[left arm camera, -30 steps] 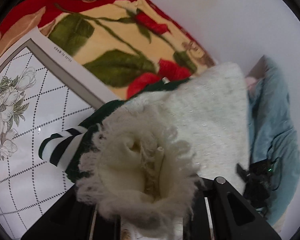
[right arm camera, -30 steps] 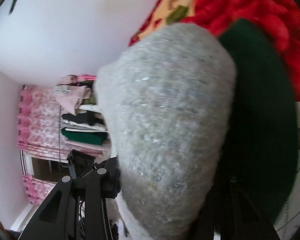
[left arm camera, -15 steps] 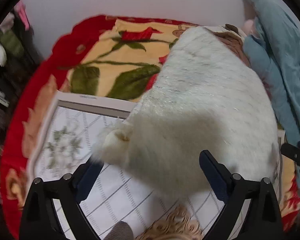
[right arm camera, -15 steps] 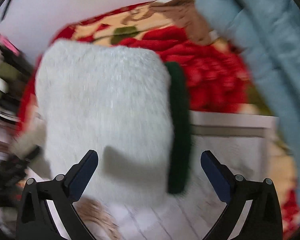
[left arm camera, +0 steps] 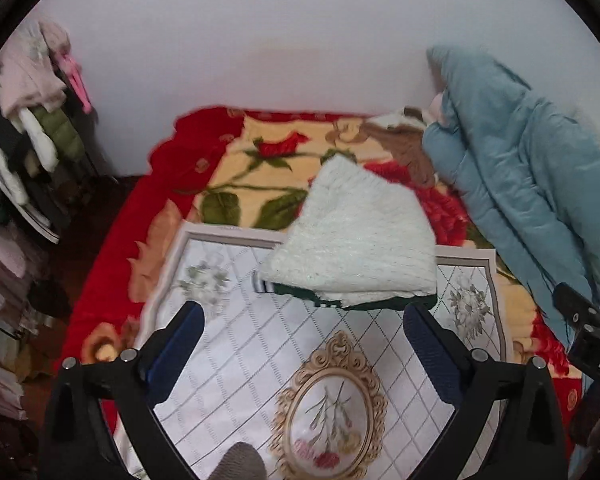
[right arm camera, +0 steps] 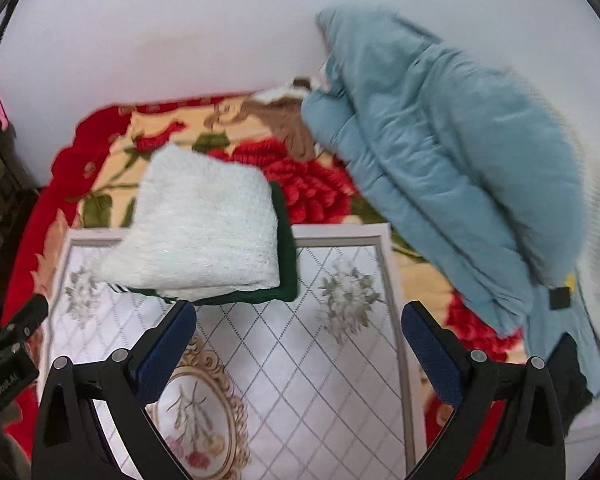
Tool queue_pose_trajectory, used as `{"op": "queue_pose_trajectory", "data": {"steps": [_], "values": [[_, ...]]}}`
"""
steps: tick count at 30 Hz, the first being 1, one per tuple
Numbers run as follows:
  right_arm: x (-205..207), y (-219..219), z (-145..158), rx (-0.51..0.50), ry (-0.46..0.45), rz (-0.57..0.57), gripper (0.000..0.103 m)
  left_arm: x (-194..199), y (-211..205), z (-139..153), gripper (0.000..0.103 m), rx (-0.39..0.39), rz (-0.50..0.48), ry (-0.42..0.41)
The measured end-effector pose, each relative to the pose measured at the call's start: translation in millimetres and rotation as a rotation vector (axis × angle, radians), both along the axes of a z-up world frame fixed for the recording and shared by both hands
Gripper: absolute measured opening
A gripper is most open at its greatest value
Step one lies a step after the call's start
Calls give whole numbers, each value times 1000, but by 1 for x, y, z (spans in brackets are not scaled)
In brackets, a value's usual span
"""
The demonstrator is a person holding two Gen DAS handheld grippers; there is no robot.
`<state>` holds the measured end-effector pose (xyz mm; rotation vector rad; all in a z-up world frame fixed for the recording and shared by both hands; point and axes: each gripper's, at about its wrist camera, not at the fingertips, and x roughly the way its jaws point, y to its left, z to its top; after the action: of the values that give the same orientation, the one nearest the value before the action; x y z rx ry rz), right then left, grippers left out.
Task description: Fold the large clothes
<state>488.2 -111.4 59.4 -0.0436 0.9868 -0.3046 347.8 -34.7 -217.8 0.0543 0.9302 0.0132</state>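
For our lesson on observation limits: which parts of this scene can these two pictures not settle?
- Folded white and green sweater: inner layers hidden by its white top, both views.
- Light blue padded jacket: blurred, right edge cut off, right wrist view.
- Clothes rack: garments small, cut by the left edge, left wrist view.

- Seen at four o'clock in the left wrist view: "DA" (cut off by the rim) on the black device (left arm camera: 592,344).
- At eight o'clock, right wrist view: blurred lettering on another black device (right arm camera: 4,380), unreadable.

Sweater (left arm camera: 356,240) on mat (left arm camera: 260,360); coat (left arm camera: 520,168) right of it.
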Motion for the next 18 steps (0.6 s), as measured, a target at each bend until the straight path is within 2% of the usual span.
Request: {"op": "queue_pose_trajectory", "data": {"steps": [6, 11, 18], "values": [[-96, 24, 107, -1, -80, 18, 103, -75, 6, 79, 102, -12, -3, -50], [-159, 33, 174, 15, -131, 37, 103, -125, 2, 133, 102, 21, -4, -103], [-239, 40, 251, 11, -219, 41, 103, -170, 1, 175, 102, 13, -2, -161]]}}
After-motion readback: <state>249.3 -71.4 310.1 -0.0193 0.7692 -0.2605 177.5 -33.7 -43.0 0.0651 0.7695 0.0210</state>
